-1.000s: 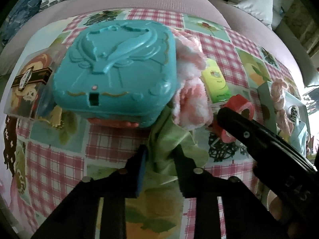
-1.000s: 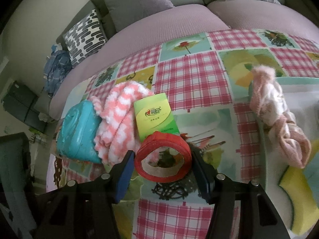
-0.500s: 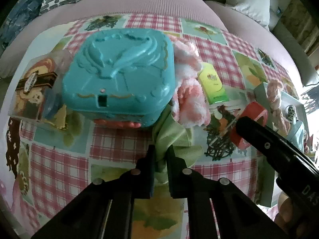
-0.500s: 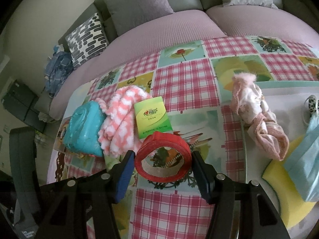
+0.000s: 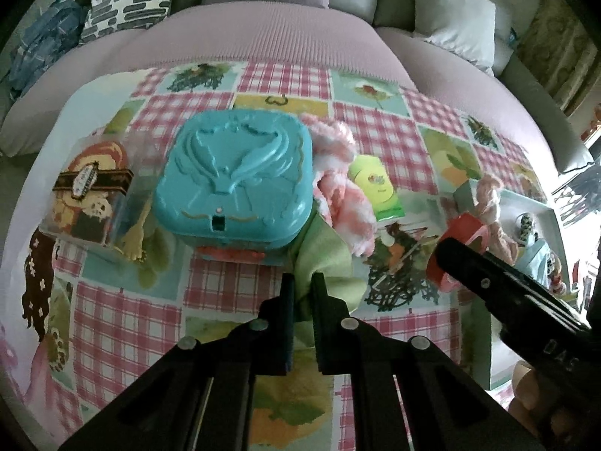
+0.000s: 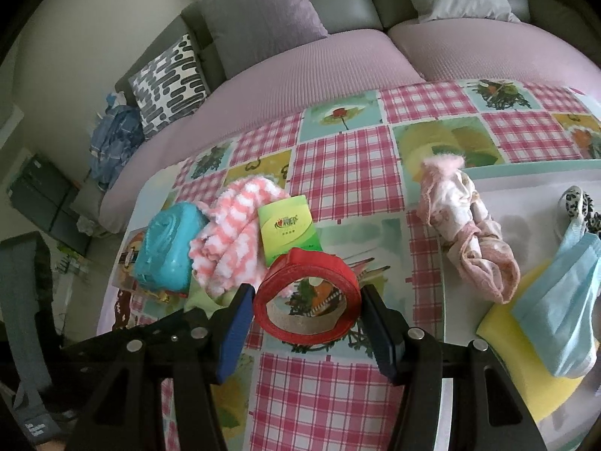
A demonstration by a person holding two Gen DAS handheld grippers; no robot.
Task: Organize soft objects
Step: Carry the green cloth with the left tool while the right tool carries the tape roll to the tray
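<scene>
Green cloth (image 5: 326, 259) bunched just in front of the teal box (image 5: 234, 176), pinched tight in the left gripper (image 5: 301, 293), pink-and-white fluffy cloth (image 5: 343, 188) touching the box's right side, right gripper (image 6: 306, 323) clamping a red tape roll (image 6: 306, 295), further right of the box.

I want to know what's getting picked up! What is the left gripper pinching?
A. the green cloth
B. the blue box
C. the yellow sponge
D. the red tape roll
A: the left gripper has its fingers squeezed on the green cloth beside the blue box.
</scene>
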